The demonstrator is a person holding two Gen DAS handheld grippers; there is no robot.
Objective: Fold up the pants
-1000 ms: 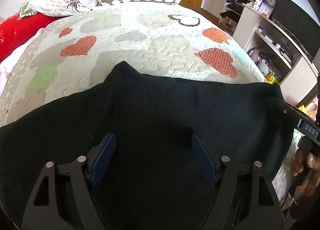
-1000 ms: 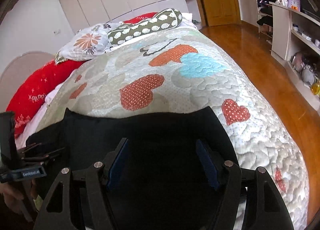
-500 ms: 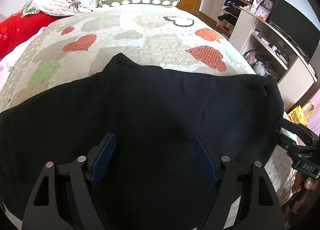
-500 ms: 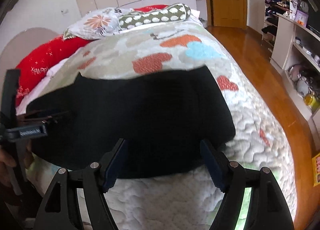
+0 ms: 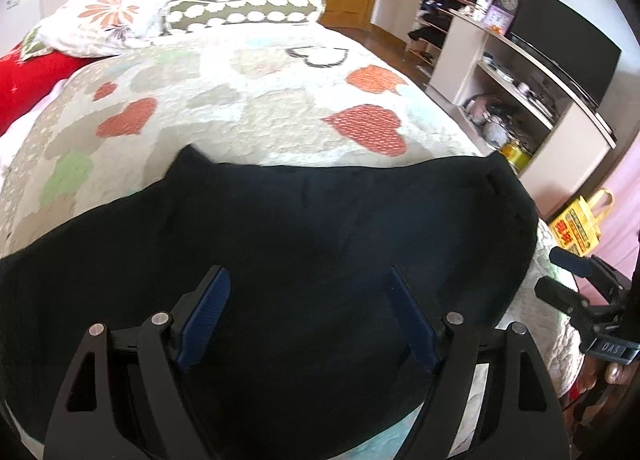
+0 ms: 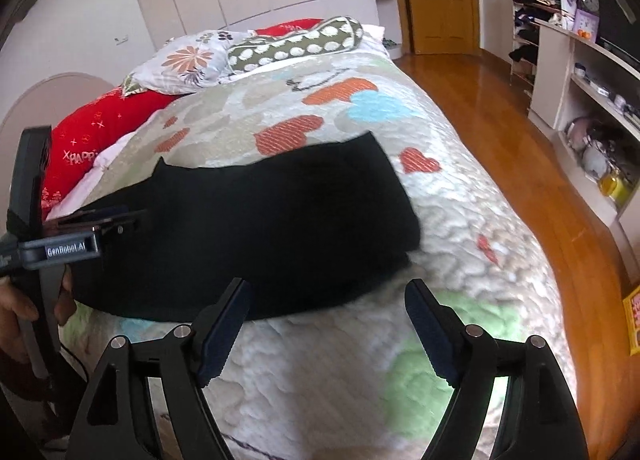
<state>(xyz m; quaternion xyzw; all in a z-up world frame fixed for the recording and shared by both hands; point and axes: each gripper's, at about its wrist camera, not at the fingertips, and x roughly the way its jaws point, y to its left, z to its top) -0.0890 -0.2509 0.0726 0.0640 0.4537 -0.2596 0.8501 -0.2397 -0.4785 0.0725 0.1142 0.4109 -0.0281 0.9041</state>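
- Both pairs of blue-padded fingers stand spread wide and grasp nothing; the left gripper [image 5: 306, 316] has its jaws opening above the dark cloth, with no pad pressing on it.
- Jaws of the right gripper [image 6: 326, 324] are opening too, over bare quilt, the cloth's near edge just beyond its left fingertip at 11 o'clock.
- Black folded fabric pants [image 6: 256, 228] lie flat across the near end of the heart-patterned quilted bedspread [image 6: 448, 220].
- At 9 o'clock in the right wrist view, a person's hand [image 6: 24, 312] holds the left gripper's handle.
- Floral and dotted pillows [image 5: 244, 12] sit at 12 o'clock, white shelving [image 5: 512, 72] at 2 o'clock.
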